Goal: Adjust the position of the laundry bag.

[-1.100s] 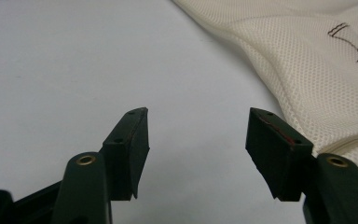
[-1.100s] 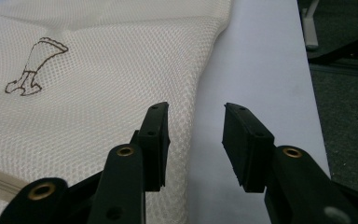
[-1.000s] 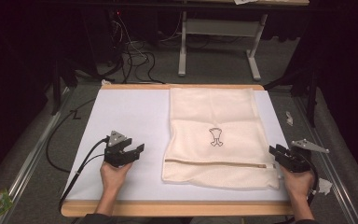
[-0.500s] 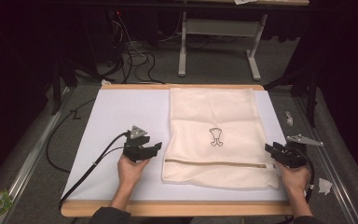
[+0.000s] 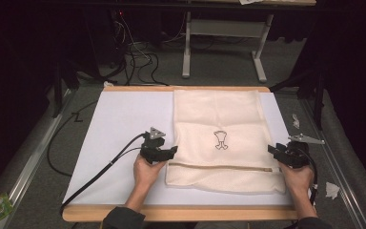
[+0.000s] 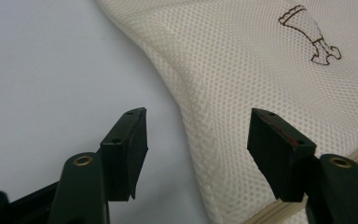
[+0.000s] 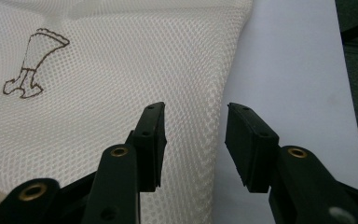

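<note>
White paper covers the wooden-edged table (image 5: 124,119), with dark floor, cables and a grey desk frame (image 5: 224,47) beyond its far edge. On the right half lies a cream mesh laundry bag (image 5: 219,119), flat, its zipper (image 5: 219,167) running left to right near the near end and a small brown emblem (image 5: 220,140) printed at its middle.

I have the left gripper (image 5: 164,153) at the bag's left edge, just beyond the zipper line, and its jaws have just been opening. In the left gripper view they stand wide apart, straddling the bag's hemmed edge (image 6: 200,154), one jaw over paper and one over mesh, pressing on nothing. My right gripper (image 5: 279,152) sits at the bag's right edge opposite; its jaws have also been opening, and in the right gripper view they are parted over the right hem (image 7: 219,140), gripping nothing.

I judge the step to be pinching both side edges at matching points so the bag can be lifted or folded evenly. To do it well I would sink each gripper until the lower jaw slides under the hem, not merely on top of the mesh, then close both together. Uneven grips would skew the bag, and a shallow bite on slippery mesh could pull free.
</note>
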Tool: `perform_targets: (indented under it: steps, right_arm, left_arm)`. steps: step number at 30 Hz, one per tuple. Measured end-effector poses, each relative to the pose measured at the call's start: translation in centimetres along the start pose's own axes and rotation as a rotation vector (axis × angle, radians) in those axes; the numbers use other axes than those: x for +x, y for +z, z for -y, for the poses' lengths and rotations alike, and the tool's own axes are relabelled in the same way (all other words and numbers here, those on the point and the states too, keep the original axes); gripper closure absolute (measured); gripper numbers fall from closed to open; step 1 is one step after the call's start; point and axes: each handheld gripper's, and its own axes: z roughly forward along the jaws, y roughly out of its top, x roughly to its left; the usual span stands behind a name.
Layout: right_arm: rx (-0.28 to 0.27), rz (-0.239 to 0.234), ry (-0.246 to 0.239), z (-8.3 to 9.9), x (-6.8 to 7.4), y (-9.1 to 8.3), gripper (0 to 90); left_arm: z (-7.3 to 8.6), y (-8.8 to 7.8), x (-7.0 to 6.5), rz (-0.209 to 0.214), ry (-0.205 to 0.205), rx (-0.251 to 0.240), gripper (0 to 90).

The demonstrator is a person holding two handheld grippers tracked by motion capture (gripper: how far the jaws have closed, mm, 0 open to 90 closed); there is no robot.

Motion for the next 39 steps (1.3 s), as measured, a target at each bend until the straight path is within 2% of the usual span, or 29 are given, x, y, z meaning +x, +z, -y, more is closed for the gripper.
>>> perform_targets:
  steps: [1,7,9,12,20,24,26,34,39]
  right_arm:
    - [0.003,0.0,0.004,0.0,0.0,0.1,58.6]
    - [0.024,-0.011,0.017,-0.1,-0.2,0.5,59.7]
    - [0.031,-0.008,0.023,-0.1,-0.3,0.7,60.4]
    - [0.045,0.0,0.029,-0.1,-0.5,0.9,62.1]
    - [0.098,-0.025,0.032,0.0,-0.9,1.5,74.2]
    - [0.105,-0.033,0.019,0.0,-0.7,1.7,83.4]
    - [0.104,-0.034,0.01,0.0,-0.6,1.7,85.5]
    - [0.094,-0.037,-0.003,-0.1,-0.5,1.4,87.5]
    - [0.083,-0.046,-0.018,-0.2,-0.2,1.3,87.7]
  left_arm:
    - [0.1,0.3,0.0,-0.001,-0.011,0.005,38.1]
    - [0.1,1.6,-0.6,-0.023,0.002,0.04,39.6]
    - [0.0,1.9,-0.8,-0.024,0.005,0.047,42.4]
    - [0.1,2.4,-0.7,-0.029,-0.014,0.053,47.4]
    - [0.3,3.0,-0.5,-0.025,-0.027,0.068,65.0]
    - [0.2,3.0,-0.5,-0.011,-0.027,0.061,79.3]
    - [0.1,3.0,-0.4,-0.002,-0.028,0.061,82.8]
    - [-0.4,2.2,-0.3,0.01,-0.022,0.036,84.8]
    - [-0.7,1.5,0.0,0.0,-0.017,0.028,84.9]
